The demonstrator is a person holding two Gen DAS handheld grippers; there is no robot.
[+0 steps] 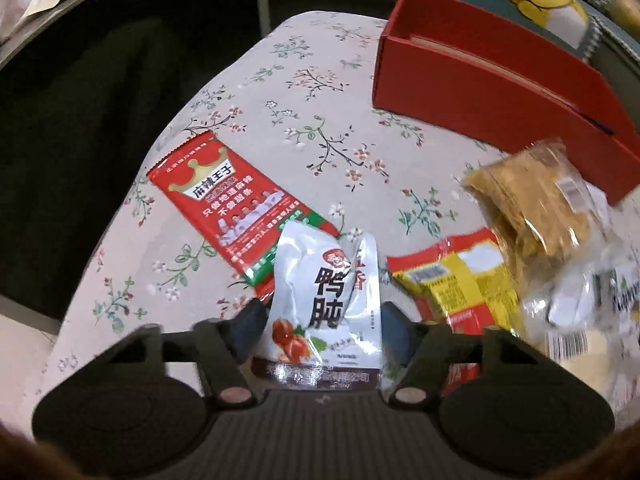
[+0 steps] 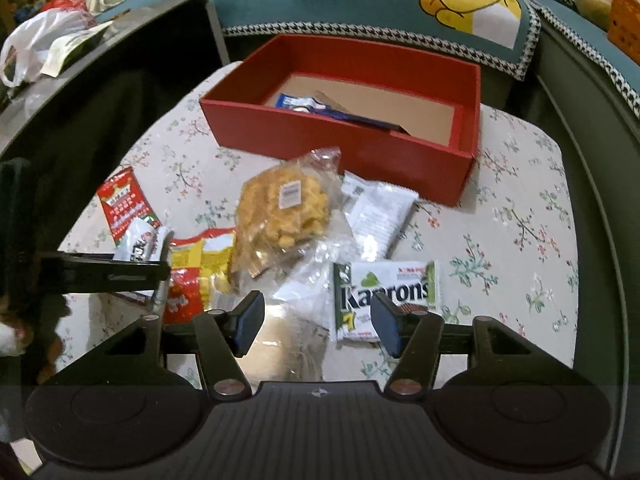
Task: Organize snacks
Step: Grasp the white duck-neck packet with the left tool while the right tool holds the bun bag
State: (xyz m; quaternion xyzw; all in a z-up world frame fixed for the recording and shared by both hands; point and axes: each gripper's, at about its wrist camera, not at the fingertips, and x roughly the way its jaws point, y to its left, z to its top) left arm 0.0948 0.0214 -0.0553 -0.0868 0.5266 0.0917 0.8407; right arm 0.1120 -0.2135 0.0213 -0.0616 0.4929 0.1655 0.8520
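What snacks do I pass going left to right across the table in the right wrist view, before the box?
Red spicy-strip packet → silver packet held in the left claw → red-and-yellow packet → clear bag of golden puffs → white sachet, with the Kanrons packet nearer the camera.

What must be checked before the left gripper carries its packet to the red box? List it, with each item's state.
1. Left gripper has the white duck-gizzard packet between its fingers: ok, though whether the grip is firm, cannot tell.
2. Packet is free of the red spicy-strip packet behind it: cannot tell; they overlap in the left wrist view.
3. Red box is open with bare floor left: ok; only a blue packet lies inside.
4. Path to the box: not ok; the clear bag of yellow snacks lies between.
5. Right gripper is out of the way: ok; it is open and holds nothing, over the Kaprons packet.
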